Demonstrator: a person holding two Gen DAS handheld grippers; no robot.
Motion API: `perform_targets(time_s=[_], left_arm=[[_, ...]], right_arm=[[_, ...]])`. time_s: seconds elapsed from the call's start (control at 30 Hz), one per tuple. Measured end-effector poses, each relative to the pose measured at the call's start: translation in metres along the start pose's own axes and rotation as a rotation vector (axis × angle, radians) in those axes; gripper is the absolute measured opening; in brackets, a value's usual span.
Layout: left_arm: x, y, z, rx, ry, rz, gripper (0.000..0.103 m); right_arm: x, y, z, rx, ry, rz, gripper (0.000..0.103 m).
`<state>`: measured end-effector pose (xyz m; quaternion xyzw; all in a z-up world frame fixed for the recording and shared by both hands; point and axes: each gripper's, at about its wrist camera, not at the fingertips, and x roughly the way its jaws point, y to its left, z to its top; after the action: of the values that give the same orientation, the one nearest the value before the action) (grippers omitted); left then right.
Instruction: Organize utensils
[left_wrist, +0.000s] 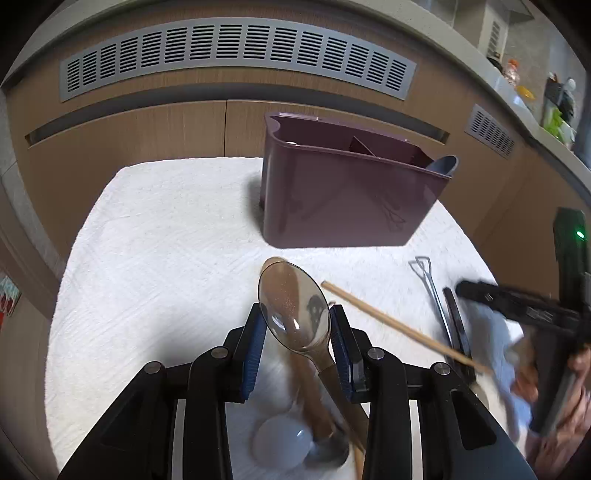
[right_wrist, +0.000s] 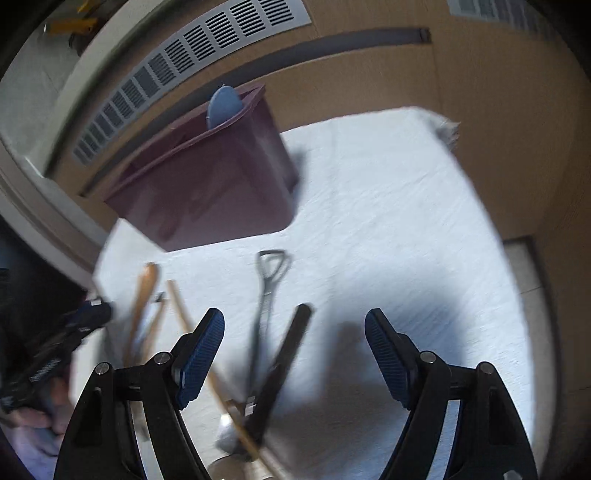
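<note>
Left tongs (left_wrist: 297, 343) grip my clear brown plastic spoon (left_wrist: 295, 314) by its neck, bowl raised in front of the maroon plastic utensil caddy (left_wrist: 343, 192); right tongs (right_wrist: 294, 356) gape wide, empty. No writing readable. Wooden chopstick (left_wrist: 388, 325) lies nearer than the caddy.

White towel (left_wrist: 166, 240) underfoot, wood-grain cabinet fronts (left_wrist: 147, 133) behind — grey slotted vent (left_wrist: 236, 48) above, cluttered counter (left_wrist: 554, 103) at right.
</note>
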<state>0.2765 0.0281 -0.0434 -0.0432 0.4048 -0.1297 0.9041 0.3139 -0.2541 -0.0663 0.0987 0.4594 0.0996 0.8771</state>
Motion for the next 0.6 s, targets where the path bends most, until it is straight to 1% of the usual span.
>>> perform_targets(time_s=[0.07,0.1,0.13,0.17,0.33,0.37,0.4,0.43,0.47,0.5,0.57,0.6], left_arm=[[-0.005,0.006,-0.005,0.014,0.000,-0.011,0.036],[-0.009,0.008,-0.008,0.016,0.001,-0.013,0.036],[-0.010,0.011,-0.010,0.015,0.002,-0.016,0.036],[-0.011,0.013,-0.011,0.010,0.003,-0.019,0.036],[-0.011,0.018,-0.017,-0.028,0.002,-0.028,0.036],[-0.011,0.019,-0.017,-0.037,0.002,-0.031,0.036],[-0.011,0.020,-0.018,-0.044,0.003,-0.034,0.036],[-0.012,0.020,-0.018,-0.048,0.003,-0.037,0.036],[-0.013,0.021,-0.018,-0.053,0.002,-0.042,0.036],[-0.014,0.021,-0.017,-0.061,0.001,-0.045,0.036],[-0.014,0.021,-0.016,-0.075,0.004,-0.052,0.036],[-0.015,0.021,-0.016,-0.078,0.002,-0.051,0.036]], right_arm=[[-0.001,0.010,0.001,-0.073,-0.051,-0.142,0.076],[0.001,0.015,0.002,-0.111,-0.063,-0.192,0.076],[0.004,0.019,0.004,-0.138,-0.063,-0.220,0.076],[0.008,0.023,0.006,-0.158,-0.051,-0.226,0.076],[0.040,0.050,0.015,-0.203,0.044,-0.148,0.075],[0.047,0.057,0.016,-0.218,0.061,-0.148,0.072],[0.054,0.062,0.017,-0.231,0.075,-0.154,0.064],[0.058,0.066,0.017,-0.242,0.074,-0.176,0.064],[0.058,0.071,0.018,-0.254,0.055,-0.195,0.058],[0.058,0.075,0.018,-0.262,0.053,-0.197,0.040],[0.058,0.079,0.019,-0.272,0.066,-0.175,0.018],[0.056,0.080,0.019,-0.277,0.068,-0.179,0.018]])
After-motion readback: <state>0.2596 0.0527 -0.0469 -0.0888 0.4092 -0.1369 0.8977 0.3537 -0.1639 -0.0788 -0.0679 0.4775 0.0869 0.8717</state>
